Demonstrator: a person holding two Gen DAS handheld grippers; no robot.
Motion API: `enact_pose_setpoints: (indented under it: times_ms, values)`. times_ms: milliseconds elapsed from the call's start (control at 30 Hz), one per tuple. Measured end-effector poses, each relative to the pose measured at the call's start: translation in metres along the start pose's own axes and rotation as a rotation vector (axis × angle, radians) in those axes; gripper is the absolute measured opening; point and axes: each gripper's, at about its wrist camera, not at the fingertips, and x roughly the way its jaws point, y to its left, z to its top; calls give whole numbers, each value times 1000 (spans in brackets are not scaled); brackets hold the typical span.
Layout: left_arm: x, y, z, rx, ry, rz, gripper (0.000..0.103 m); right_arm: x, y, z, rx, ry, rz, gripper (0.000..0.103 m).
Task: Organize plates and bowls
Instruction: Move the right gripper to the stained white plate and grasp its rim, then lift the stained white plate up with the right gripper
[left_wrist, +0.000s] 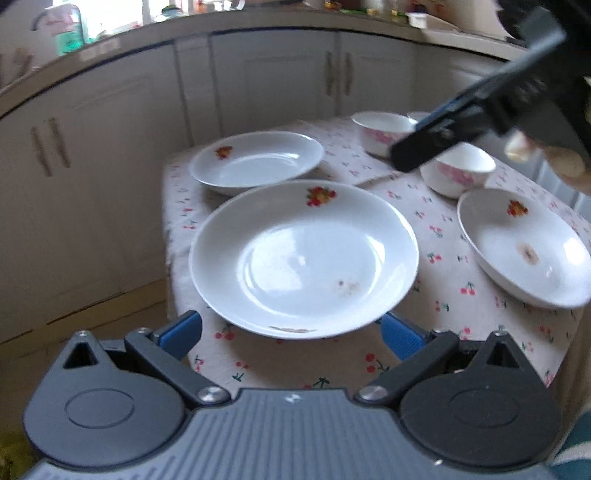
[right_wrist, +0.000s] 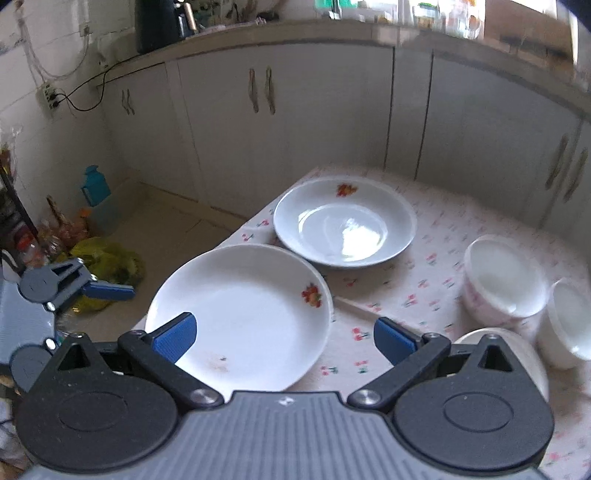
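Cherry-print tablecloth (left_wrist: 443, 273); both claws (left_wrist: 291, 332) (right_wrist: 284, 338) released; third bowl (left_wrist: 419, 116) seemingly hidden behind

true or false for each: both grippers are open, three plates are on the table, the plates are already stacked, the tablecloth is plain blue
1. Both the left gripper and the right gripper are open: true.
2. Three plates are on the table: true, near plate, far plate, right plate.
3. The plates are stacked: false, each lies apart on the tablecloth.
4. The tablecloth is plain blue: false, it is pale with a cherry print.
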Motion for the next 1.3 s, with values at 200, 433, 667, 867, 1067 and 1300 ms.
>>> enact_pose_setpoints:
  times_ms: [200, 433, 667, 867, 1067, 1300]
  values:
    - [16, 6, -4, 52, 36, -41, 102, 40, -7, 8, 55, 108, 2, 103]
    - [28, 14, -2, 96, 50, -96, 102, 68, -4, 14, 28, 167, -2, 103]
    - [35, 20, 4, 136, 57, -132, 102, 90, -15, 20, 69, 217, 24, 103]
    - [36, 26, 8, 160, 64, -141, 102, 104, -27, 25, 142, 246, 66, 97]
    - [40, 29, 8, 172, 68, -165, 102, 114, -32, 28, 172, 269, 103, 89]
    - [41, 31, 10, 188, 77, -172, 102, 121, -29, 31, 179, 285, 135, 82]
